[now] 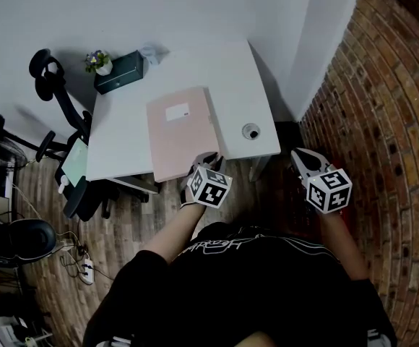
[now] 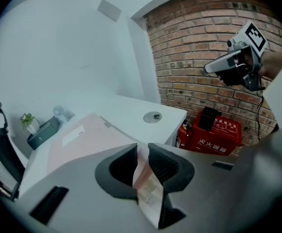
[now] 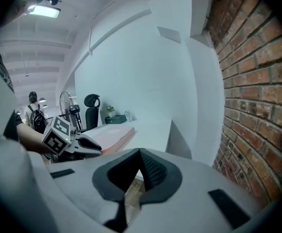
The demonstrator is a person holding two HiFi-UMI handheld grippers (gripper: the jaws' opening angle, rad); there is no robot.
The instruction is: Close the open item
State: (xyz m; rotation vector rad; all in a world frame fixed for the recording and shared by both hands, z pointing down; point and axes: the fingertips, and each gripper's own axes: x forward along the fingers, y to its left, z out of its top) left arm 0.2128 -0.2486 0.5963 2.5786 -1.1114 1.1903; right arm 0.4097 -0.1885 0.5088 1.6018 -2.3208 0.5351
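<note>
Closure looked all but done: the pink folder (image 1: pixel 180 132) lay flat on the white desk (image 1: pixel 231 78), label side up, its near end jutting past the front edge, and no raised flap showed in the head view. The left gripper (image 1: pixel 208 157) sat at the folder's near right corner, pointing down and forward. That would be a natural place to guide a cover down. In the left gripper view its jaws (image 2: pixel 142 152) stood a little apart. Only desk edge and floor showed through the narrow gap, so it looked released rather than gripping anything.

The right gripper (image 1: pixel 303 163) hung off to the right of the desk, beside the brick wall (image 1: pixel 383 85). Its jaws (image 3: pixel 140 161) were clenched on nothing, probably parked there to keep out of the way. A small plant (image 1: pixel 97 62) and a dark green box (image 1: pixel 119 71) stood at the desk's far corner, and a round cable cap (image 1: pixel 251 131) lay right of the folder. All three were well clear of the work. Whether the cover was fully latched could not be told from these views.
</note>
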